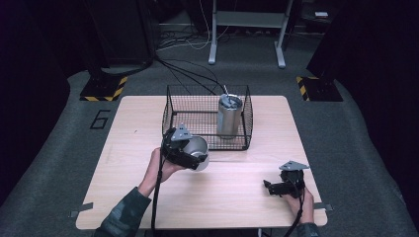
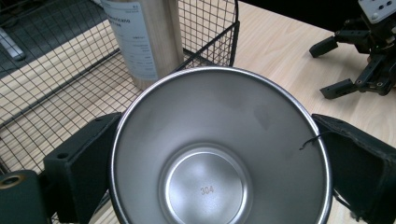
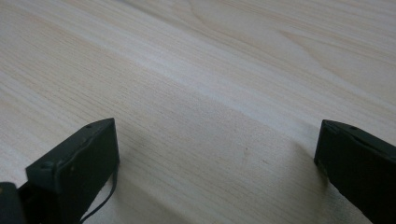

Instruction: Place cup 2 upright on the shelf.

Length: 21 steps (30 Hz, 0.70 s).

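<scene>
High view: our left gripper [image 1: 190, 154] pinches one steel cup [image 1: 198, 150] just in front of the wire basket [image 1: 170, 111], w/ one steel bottle [image 1: 230, 116] inside. Left gripper view: cup [image 2: 219, 149] wedged btwn both jaws. Right gripper view: right gripper [image 3: 217, 154] spread, holding nothing, over the table [image 3: 224, 70].

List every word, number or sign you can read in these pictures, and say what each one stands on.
"304" on the inside bottom of the steel cup held by the left gripper.
"6" on the grey floor left of the table.
Small print on the white label of the tumbler in the wire basket: too blurred to read.
Yellow-black hazard stripes on the floor stand bases: no words.
</scene>
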Motion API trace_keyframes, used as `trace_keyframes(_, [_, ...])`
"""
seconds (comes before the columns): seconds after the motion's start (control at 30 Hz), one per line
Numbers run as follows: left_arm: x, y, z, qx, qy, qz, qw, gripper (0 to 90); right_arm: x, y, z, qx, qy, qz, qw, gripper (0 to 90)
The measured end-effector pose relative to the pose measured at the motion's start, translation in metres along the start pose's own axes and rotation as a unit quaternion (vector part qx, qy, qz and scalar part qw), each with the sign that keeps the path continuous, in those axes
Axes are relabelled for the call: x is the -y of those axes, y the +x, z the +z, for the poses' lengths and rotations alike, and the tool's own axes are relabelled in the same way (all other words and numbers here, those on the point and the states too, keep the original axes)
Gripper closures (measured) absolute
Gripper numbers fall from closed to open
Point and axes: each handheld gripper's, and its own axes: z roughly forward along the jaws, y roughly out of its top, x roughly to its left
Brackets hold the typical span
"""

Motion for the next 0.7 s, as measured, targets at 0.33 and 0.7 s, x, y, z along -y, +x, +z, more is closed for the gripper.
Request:
trace_keyframes(0.33, [-0.012, 0.004, -0.007, 0.001, -0.004, 0.006, 1.0000, 6.0, 0.000, 0.000, 0.000, 0.000, 0.000, -0.001, 1.0000, 0.0])
trace_keyframes(0.7, [-0.028, 0.009, -0.015, -0.006, -0.014, 0.014, 0.9998, 6.0, 0.000, 0.000, 0.000, 0.000, 0.000, -0.001, 1.0000, 0.0])
